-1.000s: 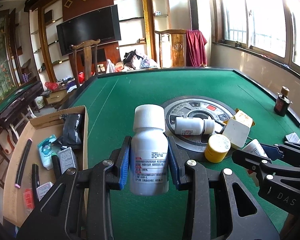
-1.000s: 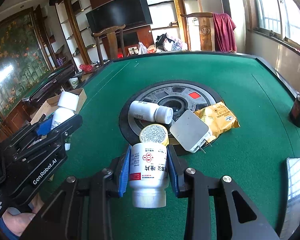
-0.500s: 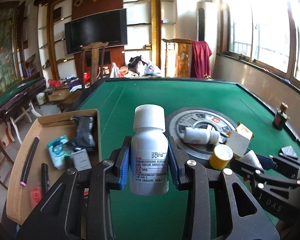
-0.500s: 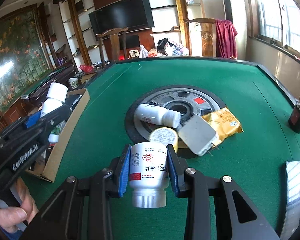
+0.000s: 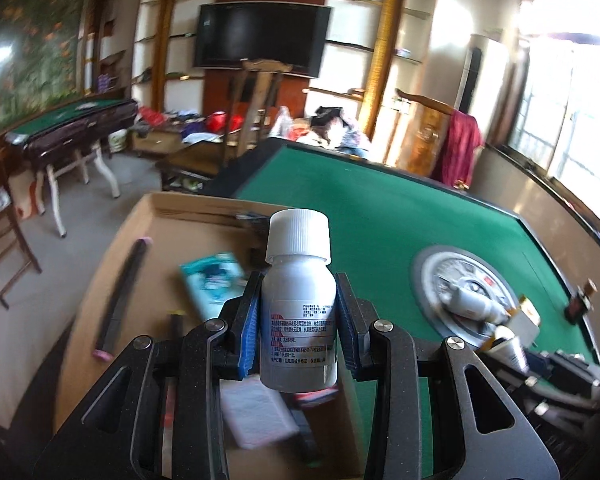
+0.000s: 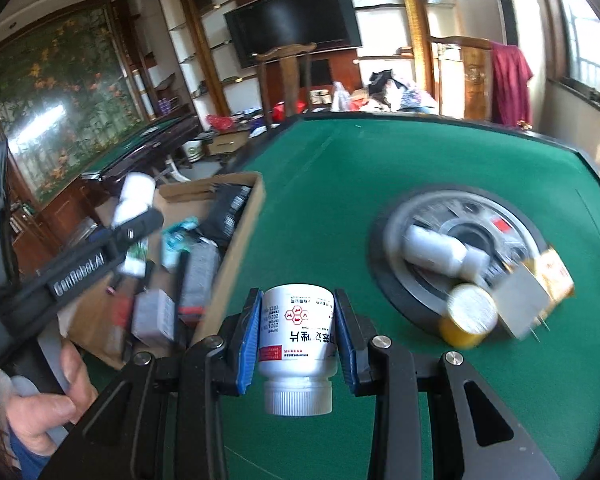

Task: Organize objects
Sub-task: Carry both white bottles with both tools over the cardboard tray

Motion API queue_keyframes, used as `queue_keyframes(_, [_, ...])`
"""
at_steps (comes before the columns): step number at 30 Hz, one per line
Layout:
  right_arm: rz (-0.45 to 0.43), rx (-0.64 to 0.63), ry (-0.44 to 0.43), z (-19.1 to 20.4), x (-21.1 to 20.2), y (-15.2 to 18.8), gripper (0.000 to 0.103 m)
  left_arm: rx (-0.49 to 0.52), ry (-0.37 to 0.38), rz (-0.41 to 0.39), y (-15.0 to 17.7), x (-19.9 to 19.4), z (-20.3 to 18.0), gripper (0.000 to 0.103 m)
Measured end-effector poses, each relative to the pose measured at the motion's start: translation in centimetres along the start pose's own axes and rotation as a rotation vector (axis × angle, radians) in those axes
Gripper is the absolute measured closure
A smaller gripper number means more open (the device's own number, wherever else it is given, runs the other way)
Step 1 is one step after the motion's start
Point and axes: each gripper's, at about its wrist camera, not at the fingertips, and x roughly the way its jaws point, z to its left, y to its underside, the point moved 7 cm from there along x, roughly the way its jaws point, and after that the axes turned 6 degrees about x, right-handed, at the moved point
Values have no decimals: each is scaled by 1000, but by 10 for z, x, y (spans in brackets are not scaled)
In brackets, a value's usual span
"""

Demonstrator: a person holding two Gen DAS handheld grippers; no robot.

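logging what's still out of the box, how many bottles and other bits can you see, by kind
white bottles held, one in the left hand-held gripper and one in the right hand-held gripper: 2
white bottle lying on the round hub: 1
yellow-lidded jar: 1
grey plug adapter: 1
yellow packet: 1
dark bottle: 1
total: 7

1. Left black plastic two-finger gripper (image 5: 298,328), lower centre of the left wrist frame: speckled matte arms with triangular cut-outs, blue ribbed pads (image 5: 249,330) lining the fingers, four round silver screws at the pivots.
2. Right black plastic two-finger gripper (image 6: 298,336), lower centre of the right wrist frame: the same build, with blue pads (image 6: 249,340) and silver screws.
3. At the left edge of the right wrist frame, the left tool's side bears white "GenRobot.AI" lettering.
4. Lower left corner of that frame: a hand (image 6: 46,404) around a pale grey handle, a blue sleeve edge below it.
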Motion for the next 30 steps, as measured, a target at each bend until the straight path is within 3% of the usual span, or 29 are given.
queue_keyframes(8, [106, -68, -80, 73, 59, -40, 69, -114, -87, 64, 6, 15, 78, 69])
queue_keyframes(13, [190, -88, -115, 113, 109, -51, 69, -171, -76, 140, 17, 32, 109, 69])
queue_keyframes(22, [320, -51, -127, 145, 193, -72, 69, -159, -68, 226, 33, 50, 99, 69])
queue_keyframes(30, [369, -69, -118, 157, 229, -71, 69, -187, -71, 238, 34, 53, 101, 69])
